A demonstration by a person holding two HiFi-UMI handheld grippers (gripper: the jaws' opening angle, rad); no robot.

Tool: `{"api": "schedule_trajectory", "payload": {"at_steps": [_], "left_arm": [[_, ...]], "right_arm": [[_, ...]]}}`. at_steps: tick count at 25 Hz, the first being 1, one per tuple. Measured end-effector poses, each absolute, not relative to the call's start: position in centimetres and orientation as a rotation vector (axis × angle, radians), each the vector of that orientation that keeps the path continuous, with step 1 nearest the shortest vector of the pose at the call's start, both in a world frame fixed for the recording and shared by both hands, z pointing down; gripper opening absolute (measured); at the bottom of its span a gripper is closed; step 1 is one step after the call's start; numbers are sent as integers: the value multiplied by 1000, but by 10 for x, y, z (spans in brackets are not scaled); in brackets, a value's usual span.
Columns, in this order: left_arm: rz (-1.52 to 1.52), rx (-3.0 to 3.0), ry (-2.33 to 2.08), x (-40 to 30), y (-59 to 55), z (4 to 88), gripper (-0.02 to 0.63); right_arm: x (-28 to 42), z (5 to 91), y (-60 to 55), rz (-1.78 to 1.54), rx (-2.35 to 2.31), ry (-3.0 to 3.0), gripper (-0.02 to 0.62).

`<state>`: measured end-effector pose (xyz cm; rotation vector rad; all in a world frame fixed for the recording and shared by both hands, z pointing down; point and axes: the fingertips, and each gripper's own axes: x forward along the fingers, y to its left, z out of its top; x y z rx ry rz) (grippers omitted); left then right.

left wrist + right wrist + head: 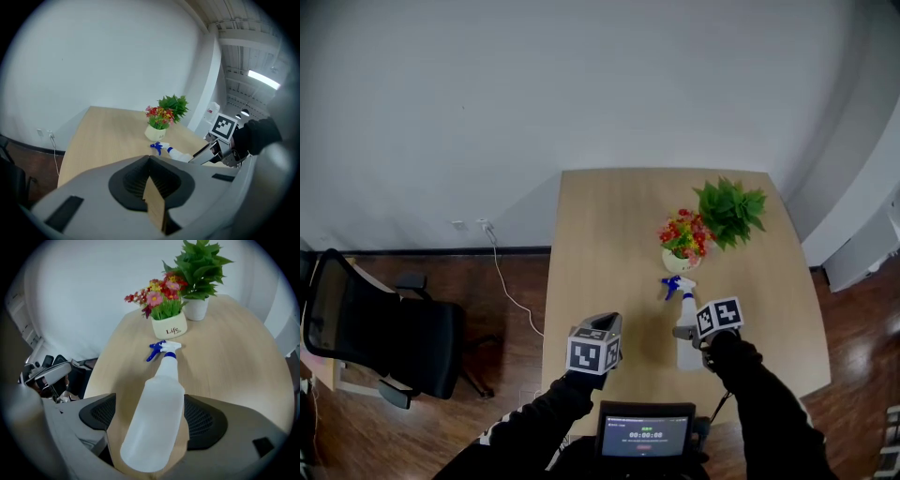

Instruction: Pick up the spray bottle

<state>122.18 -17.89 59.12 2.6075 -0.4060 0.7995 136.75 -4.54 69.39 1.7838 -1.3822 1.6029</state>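
Note:
A white spray bottle (pixel 685 305) with a blue trigger lies on its side on the pale wooden table (pixel 609 244), nozzle toward the flowers. My right gripper (pixel 686 336) is tilted steeply down over the bottle's body. In the right gripper view the bottle (pixel 161 394) lies lengthwise between the open jaws of the right gripper (pixel 152 420), with no visible squeeze. My left gripper (pixel 602 323) hovers to the bottle's left near the table's front, holding nothing. In the left gripper view the left gripper (pixel 152 185) has its pads together, and the bottle (pixel 178 153) shows ahead to the right.
A small white pot of red and yellow flowers (pixel 682 246) stands just beyond the nozzle, with a green potted plant (pixel 729 211) behind it. A black office chair (pixel 384 337) and a white cable (pixel 506 281) are on the floor at left. A timer screen (pixel 645 433) sits at the bottom.

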Motion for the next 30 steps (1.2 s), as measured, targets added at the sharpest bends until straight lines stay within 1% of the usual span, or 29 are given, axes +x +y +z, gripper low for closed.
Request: {"api": "schedule_trajectory", "payload": {"at_steps": [1,2,15,17,19,20,24,30], "left_arm": [[804,2605,-411,1223,-181,596,-11],[807,2601,-416,1225,-183,599,-11],[789,2549,-391,1239,-192,616,-11],[791,2548,-381,1239,-192,616,-11],[785,2545,-378,1240,-193,616,-11],[783,2546,-378,1241,-193,615,-11],[787,2548,-370,1237,-192,616,-11],[764,2558,-382,1220,-188,605,-11]], "right_arm": [[1370,702,-46,1623,1758,-1361,452],[1372,709,-47,1639,1739,-1336,462],[1381,760,-53,1725,1688,-1175,460],[1377,766,-52,1742,1673,-1167,422],[1376,770,-51,1738,1662,-1158,421],[1378,771,-52,1727,1663,-1153,408],[1379,772,-51,1689,1668,-1155,397],[1367,757,-46,1665,1734,-1284,390]]}}
